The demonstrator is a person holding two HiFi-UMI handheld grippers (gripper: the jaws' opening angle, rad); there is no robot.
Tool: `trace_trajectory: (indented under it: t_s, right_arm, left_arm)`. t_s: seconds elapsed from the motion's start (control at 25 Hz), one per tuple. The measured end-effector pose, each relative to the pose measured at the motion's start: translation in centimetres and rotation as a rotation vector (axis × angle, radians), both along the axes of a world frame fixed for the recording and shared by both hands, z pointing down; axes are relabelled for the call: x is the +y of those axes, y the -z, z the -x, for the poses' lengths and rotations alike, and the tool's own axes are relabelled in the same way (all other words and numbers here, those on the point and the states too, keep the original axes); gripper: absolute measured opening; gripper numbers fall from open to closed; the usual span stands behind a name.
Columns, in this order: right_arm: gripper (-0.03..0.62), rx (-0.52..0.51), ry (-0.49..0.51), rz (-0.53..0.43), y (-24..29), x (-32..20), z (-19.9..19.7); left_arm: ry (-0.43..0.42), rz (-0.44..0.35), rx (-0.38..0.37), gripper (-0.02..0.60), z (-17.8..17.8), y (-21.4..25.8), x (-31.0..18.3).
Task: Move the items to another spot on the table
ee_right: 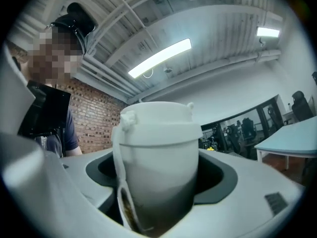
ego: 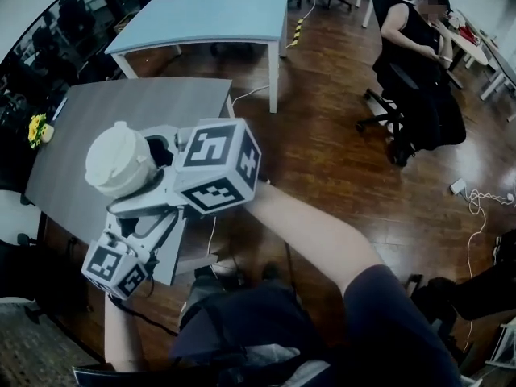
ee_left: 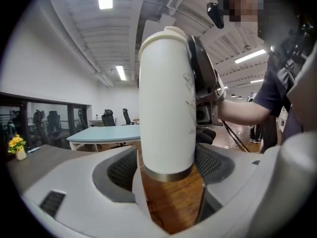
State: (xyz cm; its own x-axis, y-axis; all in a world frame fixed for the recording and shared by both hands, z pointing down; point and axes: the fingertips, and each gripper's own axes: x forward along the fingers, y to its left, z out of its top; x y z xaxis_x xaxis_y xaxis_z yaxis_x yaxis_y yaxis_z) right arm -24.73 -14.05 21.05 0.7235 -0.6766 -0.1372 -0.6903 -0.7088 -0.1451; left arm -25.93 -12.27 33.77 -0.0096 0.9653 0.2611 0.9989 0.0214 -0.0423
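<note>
1. two hand-held grippers share one load. the left hand-held gripper (ee_left: 167, 175) is clenched on the lower body of the white flask (ego: 119, 161), just above its steel base ring (ee_left: 167, 174). the right hand-held gripper (ee_right: 158, 182) is clenched on it higher up, below the lid (ee_right: 159, 120).
2. the flask is upright and in the air, by the near edge of the grey counter (ego: 137, 107). the left gripper view shows wooden floor (ee_left: 173, 205) under its base, not the counter.
3. the main risk is a drop onto that floor. the body looks smooth and round, so if either grip slackens before the base stands on the counter, the flask could slide down through the pads.
4. both hands have to travel as one. if one leads or twists, it could lever the flask out of the other's pads or tilt it.
5. a set-down too close to the near edge could let the flask tip off, so a spot farther in looks safer.
6. the yellow flowers (ego: 36, 127) at the counter's left edge are well apart from the flask, so a knock there seems unlikely.
</note>
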Motion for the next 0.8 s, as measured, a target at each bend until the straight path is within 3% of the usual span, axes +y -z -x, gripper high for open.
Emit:
trace_trajectory:
  t_s: [0.44, 0.8]
  right_arm:
    - [0.411, -0.02, 0.117, -0.005, -0.7, -1.1, -0.2]
    - [0.411, -0.104, 0.059, -0.049, -1.8, 1.2, -3.9]
  left_arm:
    - [0.102, -0.036, 0.017, 0.382, 0.1, 0.0, -1.0]
    - [0.164, -0.03, -0.01, 0.382, -2.9, -1.5, -2.2]
